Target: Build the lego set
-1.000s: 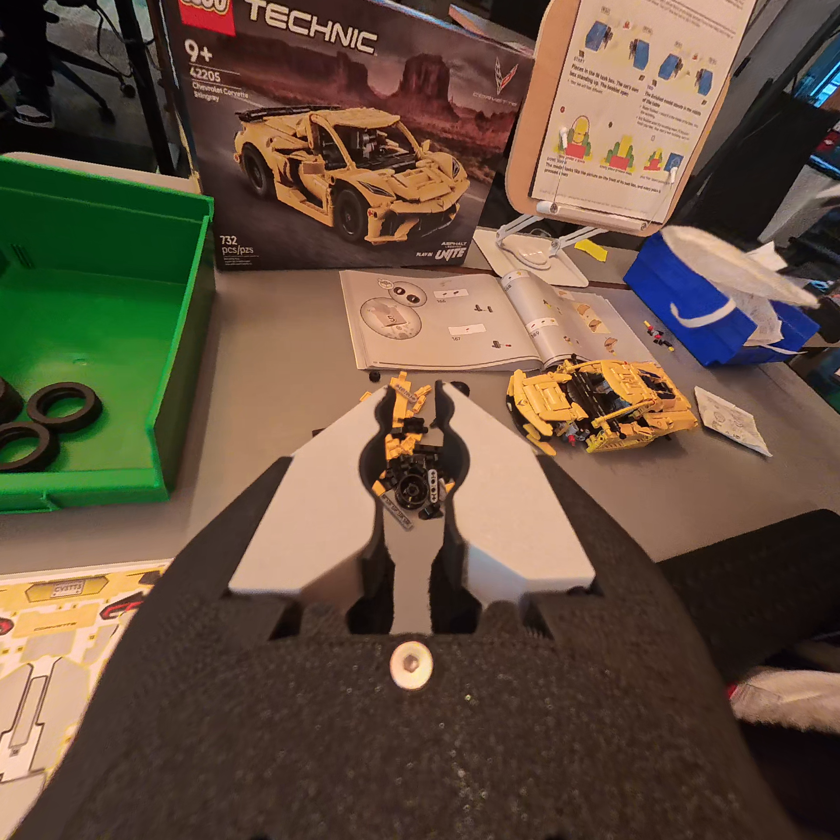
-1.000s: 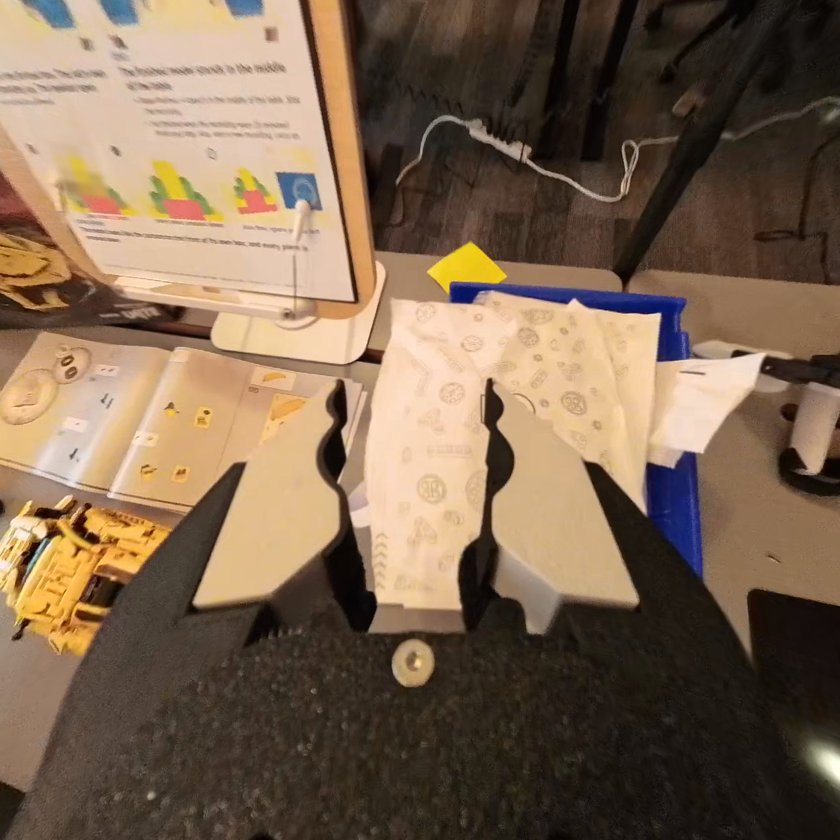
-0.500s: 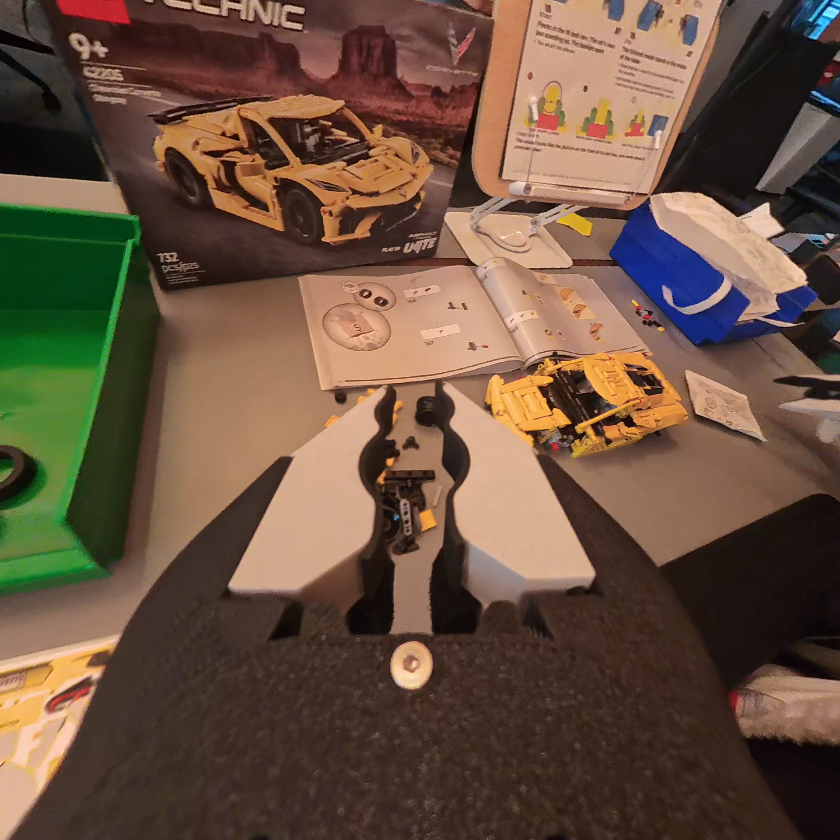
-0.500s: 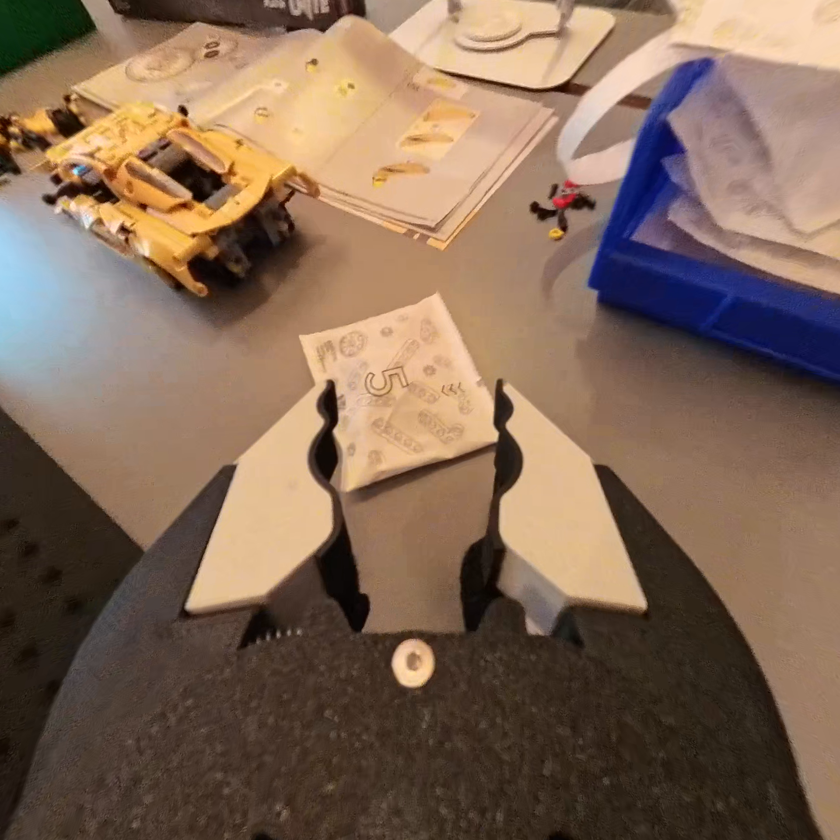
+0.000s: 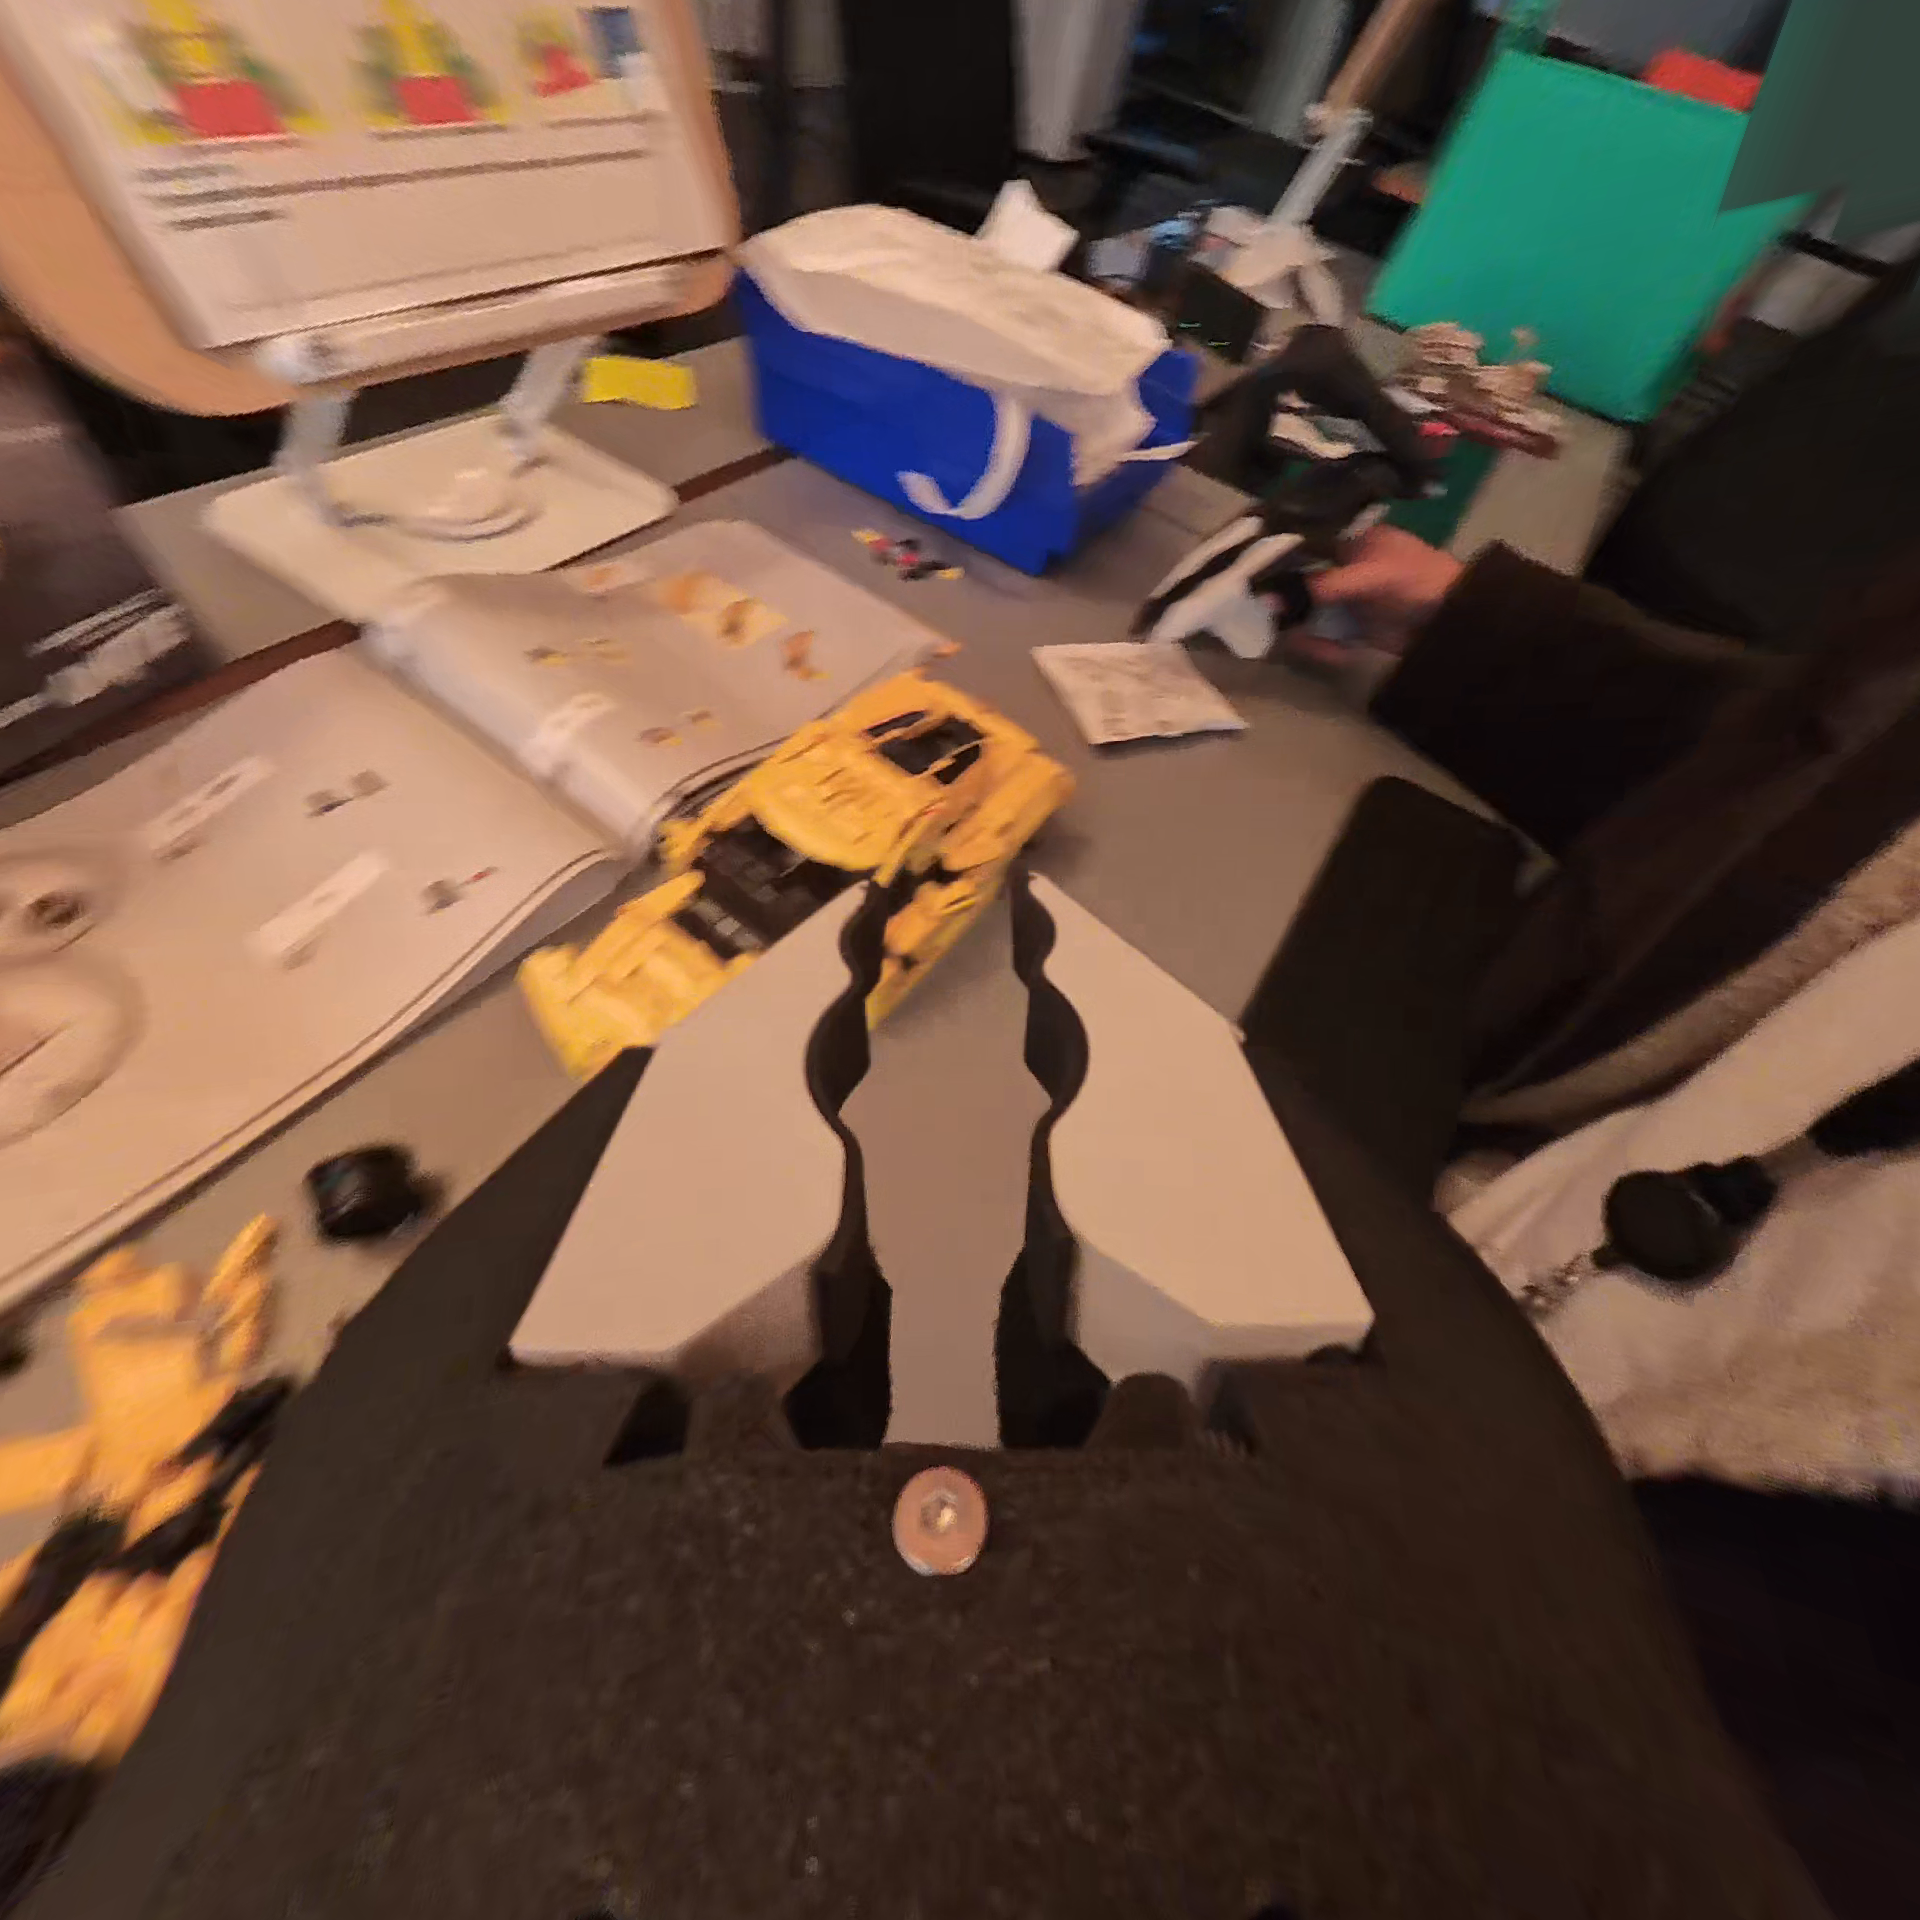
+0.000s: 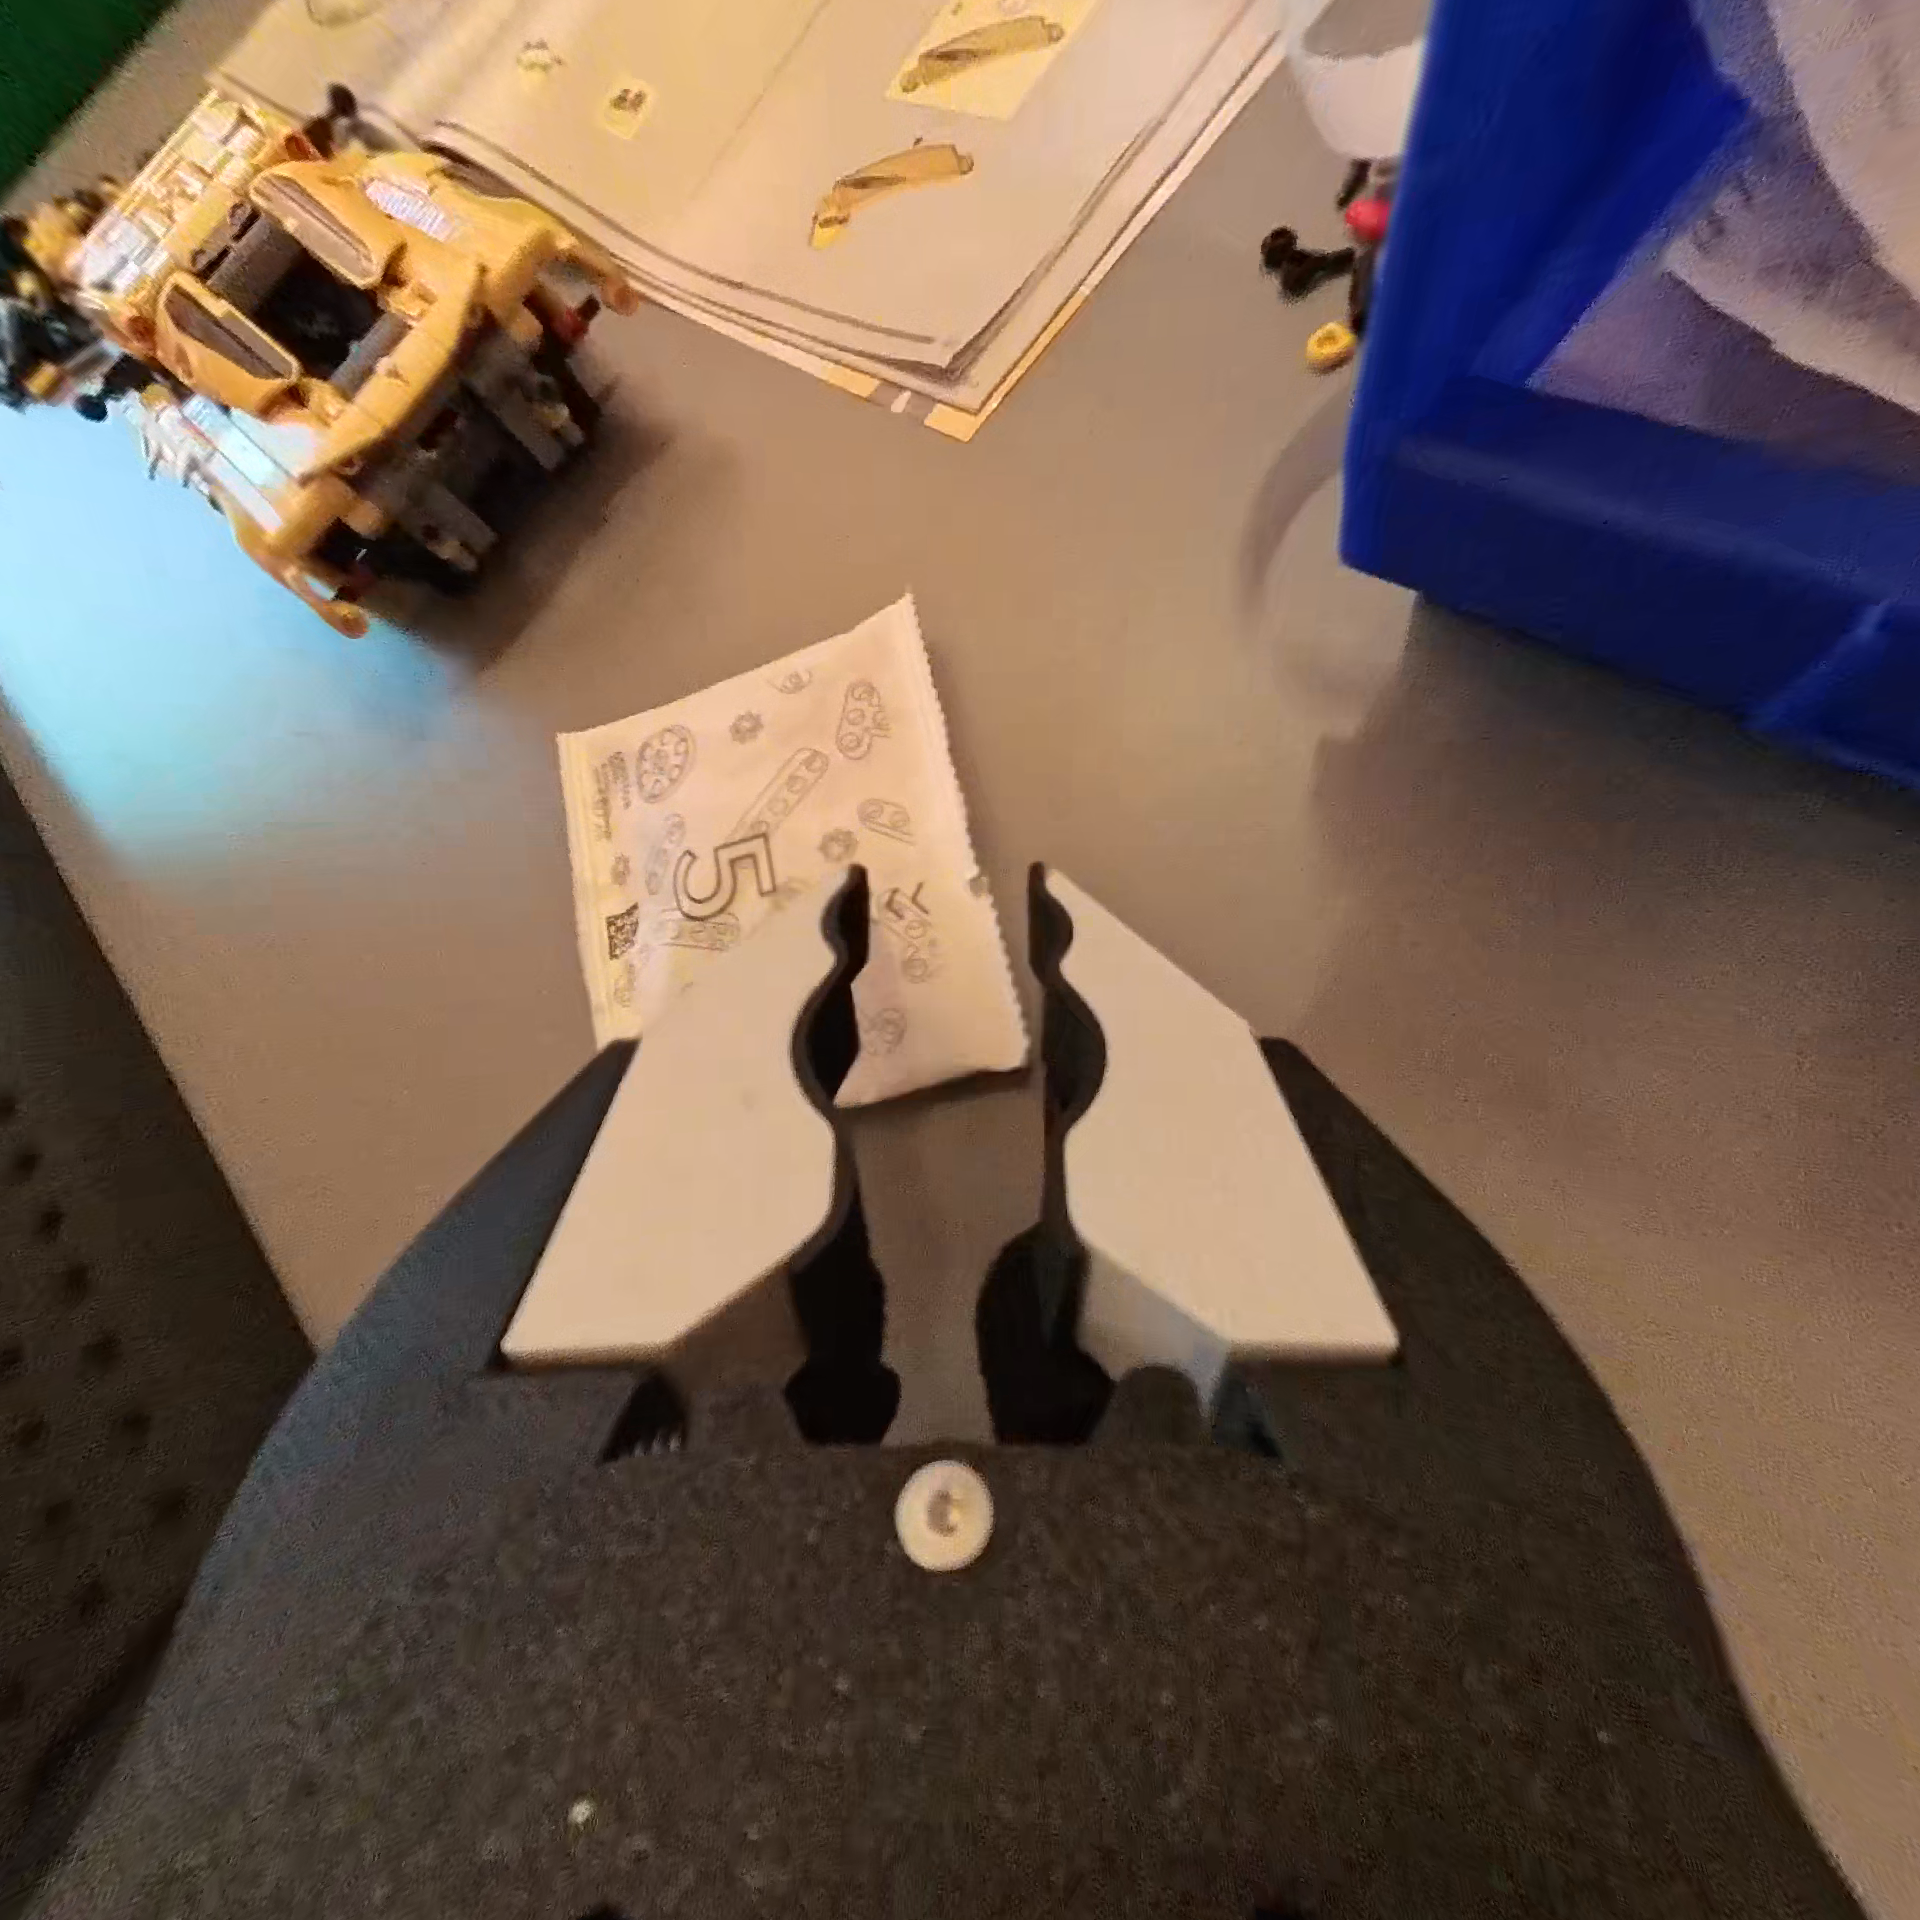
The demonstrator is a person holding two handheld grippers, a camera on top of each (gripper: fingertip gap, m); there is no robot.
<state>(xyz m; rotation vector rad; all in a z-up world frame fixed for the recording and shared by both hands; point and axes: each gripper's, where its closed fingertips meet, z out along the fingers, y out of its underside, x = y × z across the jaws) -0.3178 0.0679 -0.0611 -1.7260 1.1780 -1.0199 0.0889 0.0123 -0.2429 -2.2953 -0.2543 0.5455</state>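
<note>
A partly built yellow Lego car (image 5: 831, 831) lies on the grey table beside the open instruction booklet (image 5: 312, 831). My left gripper (image 5: 940, 894) is narrowly open and empty, with its tips just in front of the car's near side. My right gripper (image 6: 945, 883) is open, low over the near right corner of a white paper parts bag (image 6: 769, 831) that lies flat on the table. The car (image 6: 312, 312) and the booklet (image 6: 831, 156) also show in the right wrist view. The right gripper (image 5: 1247, 582), held by a hand, shows far right in the left wrist view, near the bag (image 5: 1138, 691).
A blue bin (image 5: 935, 447) stuffed with white paper bags stands behind the bag; it also shows in the right wrist view (image 6: 1610, 416). Small loose pieces (image 6: 1320, 270) lie by it. Loose yellow and black parts (image 5: 125, 1403) and a black round part (image 5: 358, 1190) lie at left. A document stand (image 5: 416, 156) is at the back. The tips of one gripper are about 45 centimetres away from the tips of the other. From the left gripper's tips to the partly built yellow Lego car (image 5: 831, 831) is close to 20 centimetres.
My left gripper swung right, from the loose parts to the car. My right gripper dropped from the blue bin to the paper bag, moved closer, and its jaws narrowed.
</note>
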